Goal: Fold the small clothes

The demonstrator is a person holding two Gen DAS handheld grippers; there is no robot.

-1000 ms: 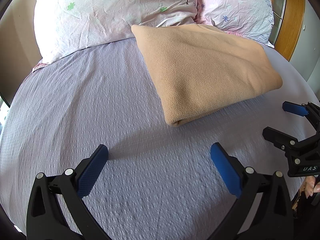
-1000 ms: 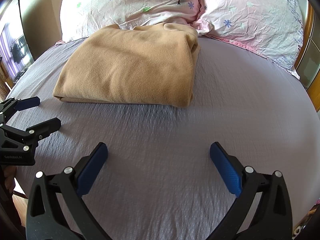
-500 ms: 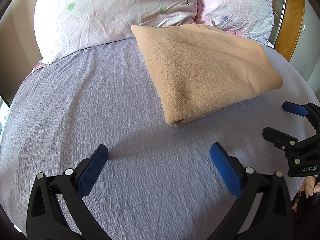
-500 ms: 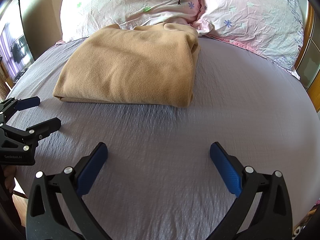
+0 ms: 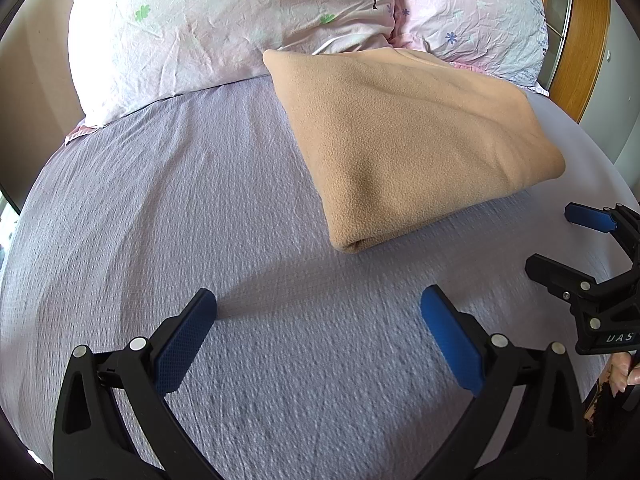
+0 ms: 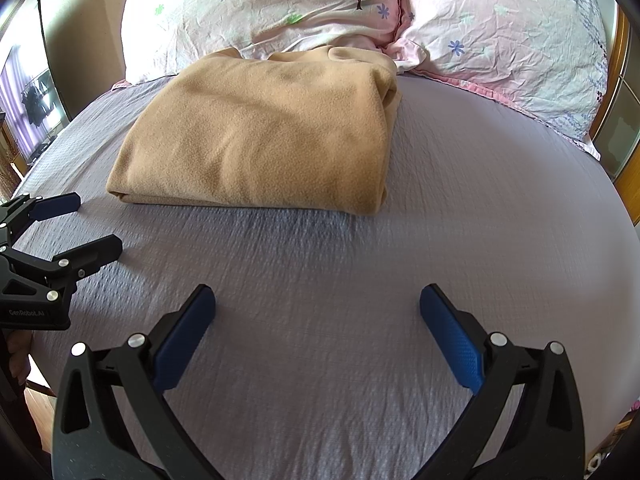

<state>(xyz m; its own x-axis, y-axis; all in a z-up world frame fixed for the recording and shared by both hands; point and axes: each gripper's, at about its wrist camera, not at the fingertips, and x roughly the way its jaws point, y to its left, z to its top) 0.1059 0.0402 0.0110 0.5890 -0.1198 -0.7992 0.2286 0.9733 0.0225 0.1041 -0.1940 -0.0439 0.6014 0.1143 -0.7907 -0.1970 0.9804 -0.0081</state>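
A tan fleece garment lies folded into a thick rectangle on the lilac bed sheet, its far end against the pillows. It also shows in the right wrist view. My left gripper is open and empty, hovering over bare sheet in front of the garment's near left corner. My right gripper is open and empty over bare sheet in front of the garment's near edge. Each gripper shows in the other's view, the right one and the left one, both with jaws apart.
Two pink floral pillows lie along the head of the bed. A wooden headboard stands at the right. The bed edge drops off at the left, with a room beyond.
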